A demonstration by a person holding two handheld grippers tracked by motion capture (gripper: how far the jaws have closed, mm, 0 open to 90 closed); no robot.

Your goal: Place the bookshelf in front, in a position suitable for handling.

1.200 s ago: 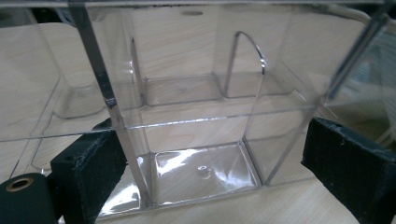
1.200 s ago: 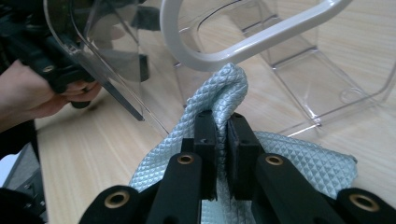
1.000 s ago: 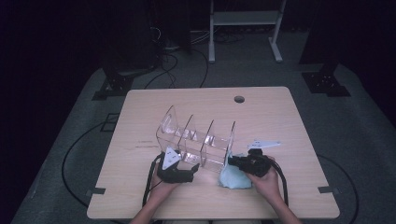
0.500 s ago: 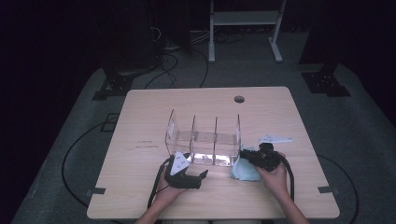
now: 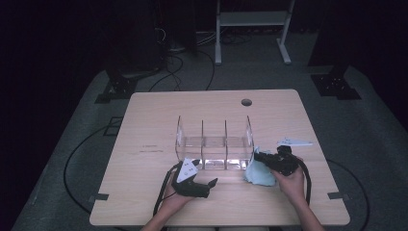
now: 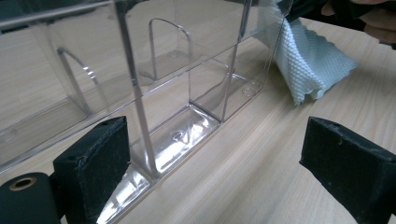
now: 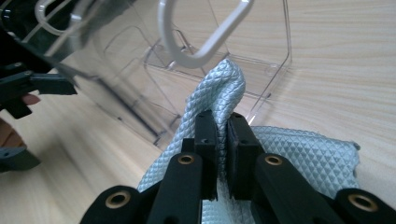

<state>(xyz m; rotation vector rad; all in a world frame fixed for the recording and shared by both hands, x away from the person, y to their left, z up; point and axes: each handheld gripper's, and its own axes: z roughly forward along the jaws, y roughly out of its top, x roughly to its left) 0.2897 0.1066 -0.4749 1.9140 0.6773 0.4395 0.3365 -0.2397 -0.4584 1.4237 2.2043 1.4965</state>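
A clear acrylic organizer (image 5: 214,144) with upright dividers stands square in the middle of the table. My left gripper (image 5: 208,187) lies in front of its left end with the jaws wide open and nothing between them. In the left gripper view the left gripper (image 6: 219,168) looks along the organizer (image 6: 140,70) toward the cloth (image 6: 313,65). My right gripper (image 5: 260,156) is at the organizer's right end, shut on a fold of a light blue cloth (image 5: 257,174). In the right gripper view the right gripper (image 7: 222,126) pinches the cloth (image 7: 219,93) against the organizer's end wall (image 7: 261,46).
The wooden table (image 5: 154,125) has a round cable hole (image 5: 246,102) near its back edge. Cables trail from both grippers over the front edge. A white-legged stand (image 5: 250,29) and dark equipment are on the floor behind the table.
The organizer has swung from slanted to square with the table. My right gripper has carried the cloth to the right, along the organizer's end. My left gripper has drawn back slightly toward the front edge.
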